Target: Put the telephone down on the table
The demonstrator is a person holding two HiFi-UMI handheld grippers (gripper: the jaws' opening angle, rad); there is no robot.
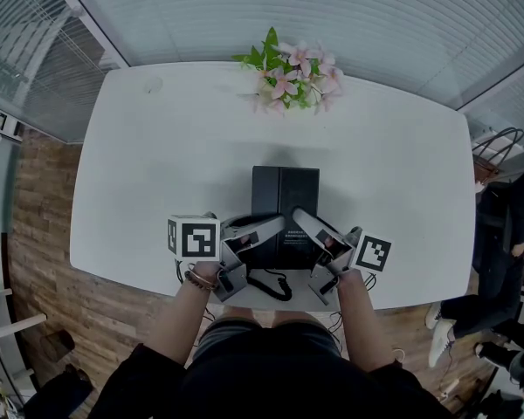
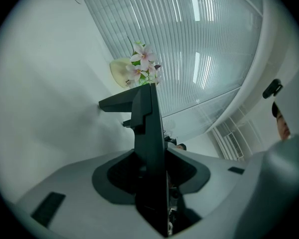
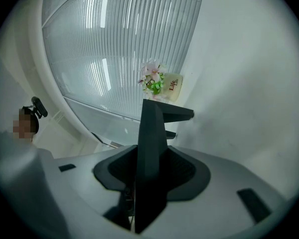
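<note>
A black telephone (image 1: 285,206) lies flat near the front edge of the white table (image 1: 157,164), and its coiled cord (image 1: 271,285) hangs off toward me. My left gripper (image 1: 262,231) clamps its near left part and my right gripper (image 1: 317,232) its near right part. In the left gripper view the black body (image 2: 148,133) fills the gap between the jaws of the left gripper (image 2: 152,171), with both pads against it. In the right gripper view the telephone (image 3: 152,133) is likewise pinched in the right gripper (image 3: 150,171). I cannot tell whether the telephone rests on the table or hovers just over it.
A pot of pink flowers (image 1: 290,78) stands at the table's far edge, also seen as flowers (image 2: 142,66) and flowers (image 3: 153,78). Ribbed glass walls lie behind it. A person (image 1: 506,234) stands to the right beside a wire basket (image 1: 496,151). Wood floor lies to the left.
</note>
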